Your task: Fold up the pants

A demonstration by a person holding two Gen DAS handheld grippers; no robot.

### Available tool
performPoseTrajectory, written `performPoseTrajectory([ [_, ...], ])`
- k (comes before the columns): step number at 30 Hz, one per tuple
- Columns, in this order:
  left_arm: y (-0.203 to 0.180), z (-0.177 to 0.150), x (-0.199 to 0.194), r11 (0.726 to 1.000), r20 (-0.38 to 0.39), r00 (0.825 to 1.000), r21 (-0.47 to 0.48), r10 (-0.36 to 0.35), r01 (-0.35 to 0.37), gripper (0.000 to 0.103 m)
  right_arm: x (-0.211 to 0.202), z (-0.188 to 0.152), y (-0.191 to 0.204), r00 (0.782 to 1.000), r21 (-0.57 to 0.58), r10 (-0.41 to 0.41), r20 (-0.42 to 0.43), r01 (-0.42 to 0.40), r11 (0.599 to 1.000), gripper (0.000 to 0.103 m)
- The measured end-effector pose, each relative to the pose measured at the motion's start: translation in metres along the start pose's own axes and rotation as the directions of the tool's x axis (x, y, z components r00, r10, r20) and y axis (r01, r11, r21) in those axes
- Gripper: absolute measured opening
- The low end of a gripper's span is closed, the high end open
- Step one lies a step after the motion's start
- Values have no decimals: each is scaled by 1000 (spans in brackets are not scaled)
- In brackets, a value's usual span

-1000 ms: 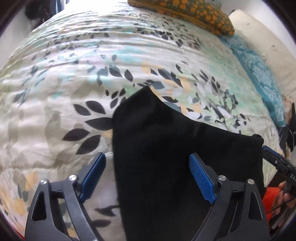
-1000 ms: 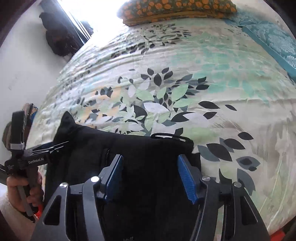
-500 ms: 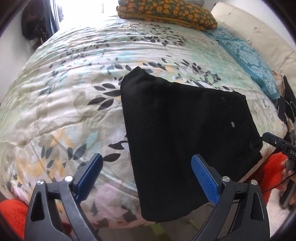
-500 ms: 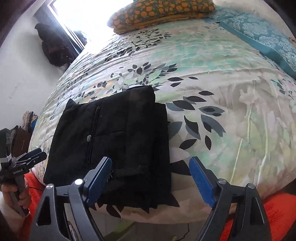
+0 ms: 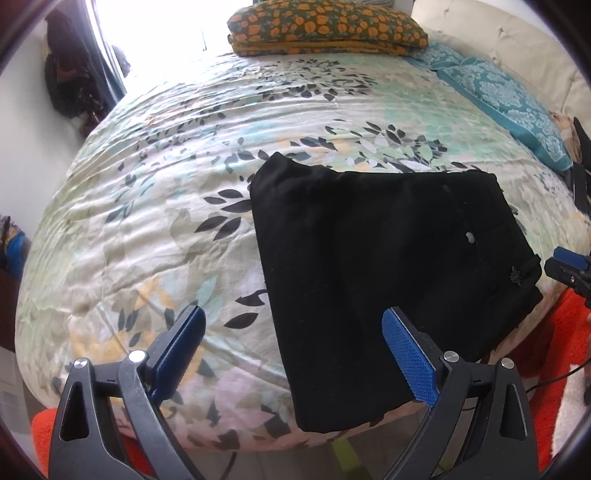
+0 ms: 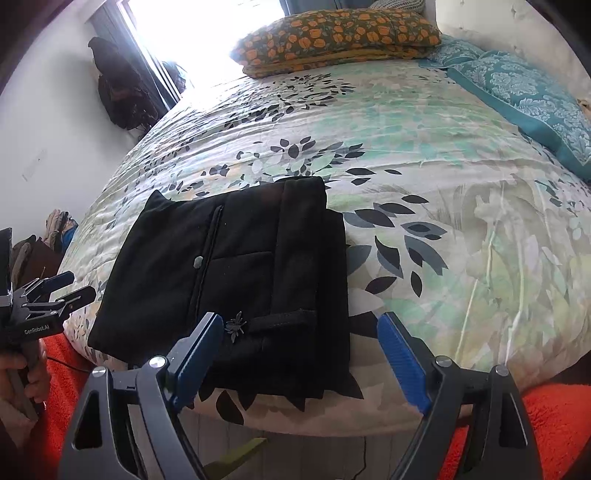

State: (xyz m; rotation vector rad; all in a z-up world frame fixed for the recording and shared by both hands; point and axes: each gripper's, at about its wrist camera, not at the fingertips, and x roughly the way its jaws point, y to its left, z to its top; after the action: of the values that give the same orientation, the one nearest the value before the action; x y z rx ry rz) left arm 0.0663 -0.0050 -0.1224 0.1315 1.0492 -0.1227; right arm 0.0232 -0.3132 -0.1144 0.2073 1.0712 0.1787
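The black pants (image 5: pixel 376 258) lie folded into a compact rectangle at the near edge of the bed, one corner hanging over it. They also show in the right wrist view (image 6: pixel 236 273), with a button and a belt loop visible. My left gripper (image 5: pixel 291 347) is open and empty, held back from the bed above the pants' left edge. My right gripper (image 6: pixel 299 354) is open and empty, held back near the pants' waistband end. Each gripper shows at the edge of the other's view, the right one (image 5: pixel 569 266) and the left one (image 6: pixel 55 291).
The floral bedspread (image 5: pixel 184 184) covers the bed. An orange-flowered pillow (image 5: pixel 325 26) lies at the far end and a teal patterned pillow (image 5: pixel 506 96) at the right. An orange rug (image 6: pixel 554 424) lies on the floor below. Dark clothes (image 6: pixel 118 85) hang by the window.
Both grippers have pulled back and up from the pants, away from the bed. The pants now lie folded and untouched; more of the bed and floor shows.
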Motion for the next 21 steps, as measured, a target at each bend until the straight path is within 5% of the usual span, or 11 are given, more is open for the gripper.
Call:
performPoseTrajectory([
  [5,4,4,8,1000,-1,1000,11,-19,19,97,1,0,-2,1000,1,10,-12,-10,1000,85],
  [10,40,10,40,971,-60,972,-95,-226,220,97,8,14,-33,997,51,74,-30,-72,996,87],
  [13,41,13,62,966,-109,961,-73,-255,248,97,25,22,-52,986,94,148,-82,-140,986,88],
  [20,39,16,99,937,-183,922,-145,-341,317,103,91,29,-57,932,156,291,-217,-261,953,87],
  [21,38,16,103,933,-196,916,-150,-351,326,103,97,28,-56,902,186,366,-230,-328,926,72],
])
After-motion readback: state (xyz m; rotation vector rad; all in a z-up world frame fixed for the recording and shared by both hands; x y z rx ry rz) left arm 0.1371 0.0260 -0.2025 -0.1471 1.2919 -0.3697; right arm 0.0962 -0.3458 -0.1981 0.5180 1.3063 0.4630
